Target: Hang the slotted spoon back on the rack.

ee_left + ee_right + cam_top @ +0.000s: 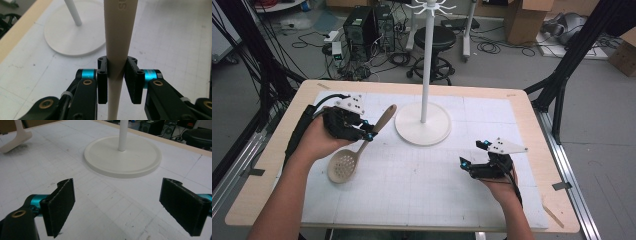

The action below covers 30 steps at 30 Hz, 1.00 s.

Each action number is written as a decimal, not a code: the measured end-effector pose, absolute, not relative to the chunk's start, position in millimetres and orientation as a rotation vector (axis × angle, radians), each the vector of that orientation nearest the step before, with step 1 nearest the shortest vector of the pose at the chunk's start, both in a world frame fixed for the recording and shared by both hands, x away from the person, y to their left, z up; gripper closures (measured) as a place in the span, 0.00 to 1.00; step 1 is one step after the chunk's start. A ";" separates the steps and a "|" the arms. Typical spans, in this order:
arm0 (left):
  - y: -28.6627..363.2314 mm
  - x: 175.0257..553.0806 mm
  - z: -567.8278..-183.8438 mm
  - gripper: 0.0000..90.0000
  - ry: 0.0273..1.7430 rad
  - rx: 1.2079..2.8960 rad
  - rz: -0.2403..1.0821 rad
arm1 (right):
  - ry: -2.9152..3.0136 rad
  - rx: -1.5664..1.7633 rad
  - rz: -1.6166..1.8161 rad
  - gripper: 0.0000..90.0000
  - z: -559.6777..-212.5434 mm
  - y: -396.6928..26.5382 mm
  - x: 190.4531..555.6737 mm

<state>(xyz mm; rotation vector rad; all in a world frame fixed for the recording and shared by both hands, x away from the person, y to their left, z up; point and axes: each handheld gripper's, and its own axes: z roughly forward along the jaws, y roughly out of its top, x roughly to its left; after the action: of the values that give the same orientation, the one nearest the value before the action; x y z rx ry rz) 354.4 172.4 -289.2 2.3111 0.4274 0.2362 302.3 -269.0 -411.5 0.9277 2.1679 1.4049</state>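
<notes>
- The left claw (371, 134) was clamped on the handle of the slotted spoon (357, 152), just left of the white stand (422, 123); in the left gripper view the pads pressed both flat sides of the handle (117, 50)
- The spoon hung tilted, its perforated bowl low toward the bench (532, 107) and its handle tip pointing up toward the stand's base
- The right claw (474, 153) waited with its jaws wide apart and nothing between them, to the right of the stand and in front of its base (122, 160)
- Judged from this, the step in hand was lifting the spoon to hang it on the stand's hooks (430, 7) high on the pole
- To do it well, the grip looked best kept firm at mid-handle, so the heavy bowl would not swing the spoon round
- The handle end probably needed to be tipped upward and kept clear of the pole on the way up
- The free claw could steady the base if the stand wobbled
</notes>
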 end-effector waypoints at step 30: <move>153.3 382.2 -192.6 0.82 0.386 2.119 0.284 | 2.183 0.911 1.397 0.14 -413.0 -265.0 303.6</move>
<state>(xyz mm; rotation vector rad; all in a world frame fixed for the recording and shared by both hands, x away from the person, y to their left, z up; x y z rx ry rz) 382.2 153.3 -192.6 2.1186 0.3865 0.2836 303.6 -265.0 -413.0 0.9109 2.1833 1.3967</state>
